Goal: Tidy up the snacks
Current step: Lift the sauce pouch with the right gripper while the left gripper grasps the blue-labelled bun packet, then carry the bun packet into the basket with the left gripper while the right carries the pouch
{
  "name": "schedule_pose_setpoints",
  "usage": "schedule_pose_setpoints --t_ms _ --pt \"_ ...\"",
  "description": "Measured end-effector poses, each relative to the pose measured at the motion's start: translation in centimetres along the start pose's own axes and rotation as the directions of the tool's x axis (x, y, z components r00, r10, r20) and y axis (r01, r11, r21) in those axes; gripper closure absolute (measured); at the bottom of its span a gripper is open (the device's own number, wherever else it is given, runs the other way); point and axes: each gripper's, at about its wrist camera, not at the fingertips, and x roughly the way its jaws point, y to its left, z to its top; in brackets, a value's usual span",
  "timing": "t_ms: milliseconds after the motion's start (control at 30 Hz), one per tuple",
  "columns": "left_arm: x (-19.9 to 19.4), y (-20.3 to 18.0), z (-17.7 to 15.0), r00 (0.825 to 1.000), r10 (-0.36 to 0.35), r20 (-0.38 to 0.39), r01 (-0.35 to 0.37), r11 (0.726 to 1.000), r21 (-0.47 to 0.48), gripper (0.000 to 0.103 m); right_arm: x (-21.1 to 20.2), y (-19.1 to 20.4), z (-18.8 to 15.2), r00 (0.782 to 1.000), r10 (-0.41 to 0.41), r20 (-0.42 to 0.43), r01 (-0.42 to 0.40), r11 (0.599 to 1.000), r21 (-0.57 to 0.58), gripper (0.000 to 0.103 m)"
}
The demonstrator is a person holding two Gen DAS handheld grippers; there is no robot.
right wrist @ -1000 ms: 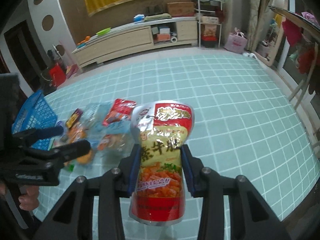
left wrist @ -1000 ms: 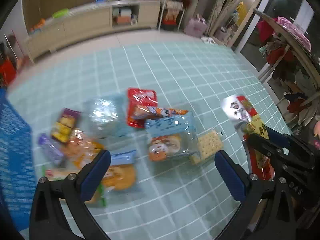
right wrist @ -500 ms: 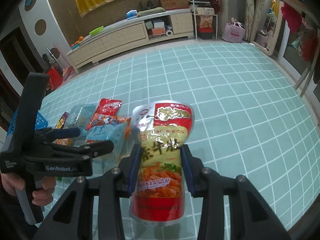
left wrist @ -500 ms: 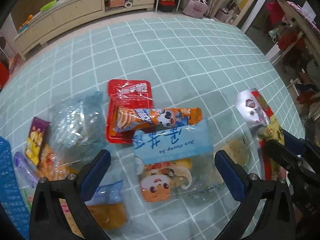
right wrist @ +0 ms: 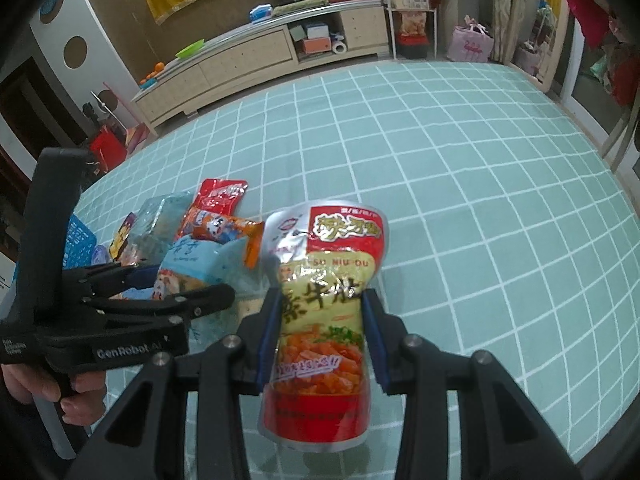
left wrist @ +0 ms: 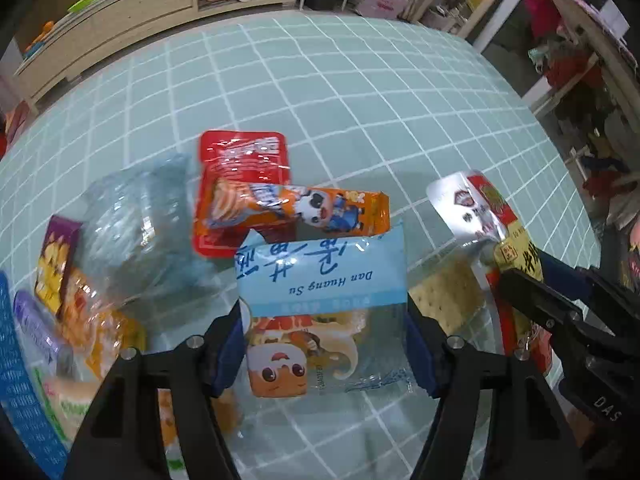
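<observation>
Left gripper (left wrist: 326, 340) pinching crinkly blue-clear bag (left wrist: 324, 280); right gripper (right wrist: 322, 334) clamping glossy foil pouch (right wrist: 324, 300).

Snacks lie clustered on the bench (left wrist: 360, 92). The pastry bag (left wrist: 320, 280) sits nearest, between the left gripper's (left wrist: 324, 352) fingers. Behind it a bar (left wrist: 300, 212) lies across a flat packet (left wrist: 240, 156). A clear bag (left wrist: 136, 224) lies left; crackers (left wrist: 444, 296) lie right. A basket (right wrist: 78, 240) stands far left.

Teal white-grid tablecloth (right wrist: 480, 200); red-yellow pouch (right wrist: 324, 300).
</observation>
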Motion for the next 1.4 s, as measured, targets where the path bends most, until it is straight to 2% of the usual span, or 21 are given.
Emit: schedule_pose_setpoints --t_ms 200,333,633,733,1133,1400 --pt "-4.5 0.3 -1.3 0.997 0.002 0.078 0.0 1.0 -0.017 0.037 -2.8 2.5 0.0 1.0 0.003 0.022 -0.002 0.999 -0.033 0.059" --pt "-8.5 0.7 -2.2 0.989 0.054 0.141 -0.054 0.999 0.001 0.037 -5.0 5.0 0.3 0.999 0.007 0.049 -0.004 0.998 -0.063 0.059" --pt "-18.3 4.0 -6.1 0.958 0.092 0.272 -0.084 0.996 -0.042 0.037 -11.3 12.8 0.1 0.987 0.043 0.153 -0.015 0.983 -0.183 0.059" --pt "-21.0 5.4 -7.6 0.943 0.131 0.306 -0.121 0.991 -0.05 0.037 -12.2 15.3 -0.3 0.984 0.068 0.164 -0.031 0.976 -0.218 0.059" --pt "-27.8 13.6 -13.4 0.905 0.253 0.341 -0.215 0.966 -0.145 0.037 -12.3 25.1 -0.8 0.974 0.154 0.165 -0.091 0.937 -0.337 0.059" --pt "-30.1 19.1 -15.3 0.885 0.315 0.343 -0.25 0.942 -0.222 0.038 -9.9 30.2 -0.1 0.976 0.193 0.102 -0.136 0.903 -0.409 0.06"
